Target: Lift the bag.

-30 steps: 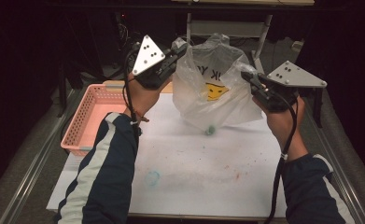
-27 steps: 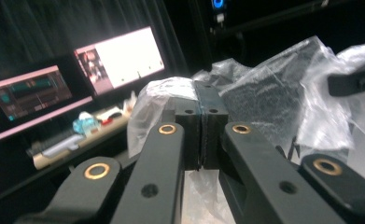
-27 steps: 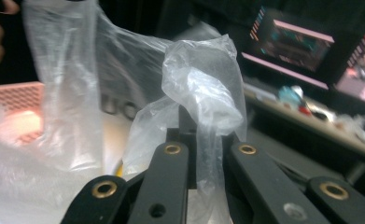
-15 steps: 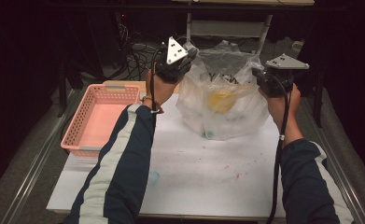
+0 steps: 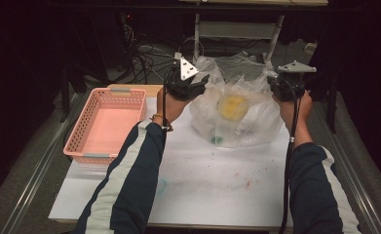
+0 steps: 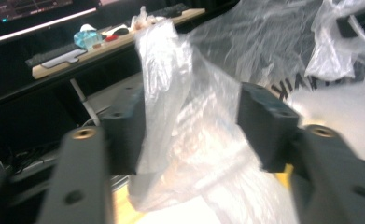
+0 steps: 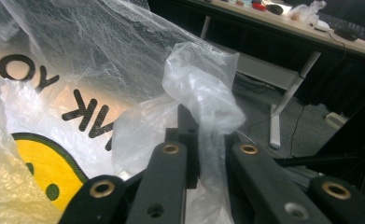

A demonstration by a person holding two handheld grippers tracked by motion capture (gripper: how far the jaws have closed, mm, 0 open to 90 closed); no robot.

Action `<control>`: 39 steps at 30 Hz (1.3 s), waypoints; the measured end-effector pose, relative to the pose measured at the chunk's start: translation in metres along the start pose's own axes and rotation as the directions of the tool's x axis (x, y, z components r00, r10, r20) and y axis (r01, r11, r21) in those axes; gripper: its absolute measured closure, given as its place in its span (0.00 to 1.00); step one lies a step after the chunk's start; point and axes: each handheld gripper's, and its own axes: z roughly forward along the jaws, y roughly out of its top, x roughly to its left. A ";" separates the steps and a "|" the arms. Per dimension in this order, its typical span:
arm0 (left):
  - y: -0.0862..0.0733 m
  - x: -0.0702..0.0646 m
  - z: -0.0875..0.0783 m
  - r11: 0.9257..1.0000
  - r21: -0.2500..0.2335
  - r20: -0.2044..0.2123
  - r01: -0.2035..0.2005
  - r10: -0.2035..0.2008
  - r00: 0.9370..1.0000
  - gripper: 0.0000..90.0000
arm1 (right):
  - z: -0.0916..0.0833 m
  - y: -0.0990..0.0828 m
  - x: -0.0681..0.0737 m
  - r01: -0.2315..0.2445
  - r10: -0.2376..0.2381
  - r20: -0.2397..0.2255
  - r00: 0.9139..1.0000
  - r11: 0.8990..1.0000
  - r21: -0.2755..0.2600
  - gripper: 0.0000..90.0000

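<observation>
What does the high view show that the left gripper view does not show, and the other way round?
High view alone: the pink basket left of the white table, and both sleeves. Left gripper view alone: the left tongs from close, their jaws apart after just opening, with a handle of the plastic bag loose between them, and a desk with a keyboard behind. Both share the bag and the right tongs.

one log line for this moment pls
left gripper: jaws just opening, plastic bag handle loose between | right gripper: shut on bag handle | bag on table
</observation>
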 end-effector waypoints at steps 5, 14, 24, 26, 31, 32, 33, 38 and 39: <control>-0.015 -0.006 0.010 0.996 0.082 -0.018 -0.039 0.040 0.999 0.38 | 0.002 -0.003 0.001 0.001 0.000 -0.026 1.000 1.000 0.008 0.74; 0.001 0.006 -0.006 0.999 0.044 -0.048 -0.030 0.032 0.998 0.31 | -0.016 0.011 0.008 0.020 -0.024 -0.056 0.998 0.997 -0.070 0.59; 0.018 0.021 -0.019 0.999 0.047 -0.101 -0.013 0.018 0.995 0.30 | -0.039 0.034 0.008 -0.013 0.004 -0.063 0.998 0.989 -0.149 0.35; 0.017 0.021 -0.020 0.999 0.053 -0.100 -0.010 0.016 0.995 0.29 | -0.044 0.035 0.009 -0.015 0.004 -0.059 0.998 0.985 -0.172 0.31; 0.008 0.018 -0.026 0.998 0.048 -0.082 -0.030 0.034 0.996 0.26 | -0.054 0.033 0.011 -0.019 0.005 -0.072 0.997 0.982 -0.186 0.28; 0.005 0.017 -0.028 0.999 0.044 -0.075 -0.030 0.033 0.997 0.26 | -0.056 0.030 0.012 -0.018 0.003 -0.077 0.997 0.981 -0.191 0.28; 0.003 0.016 -0.030 0.999 0.040 -0.076 -0.032 0.035 0.997 0.26 | -0.057 0.028 0.013 -0.018 0.001 -0.085 0.996 0.981 -0.193 0.28; -0.011 0.009 -0.042 0.997 0.023 -0.064 -0.069 0.071 0.995 0.25 | -0.064 0.013 0.022 0.002 -0.020 -0.088 0.996 0.978 -0.206 0.27; -0.014 0.008 -0.044 0.997 0.020 -0.057 -0.072 0.073 0.996 0.23 | -0.065 0.010 0.024 0.001 -0.020 -0.090 0.996 0.979 -0.206 0.27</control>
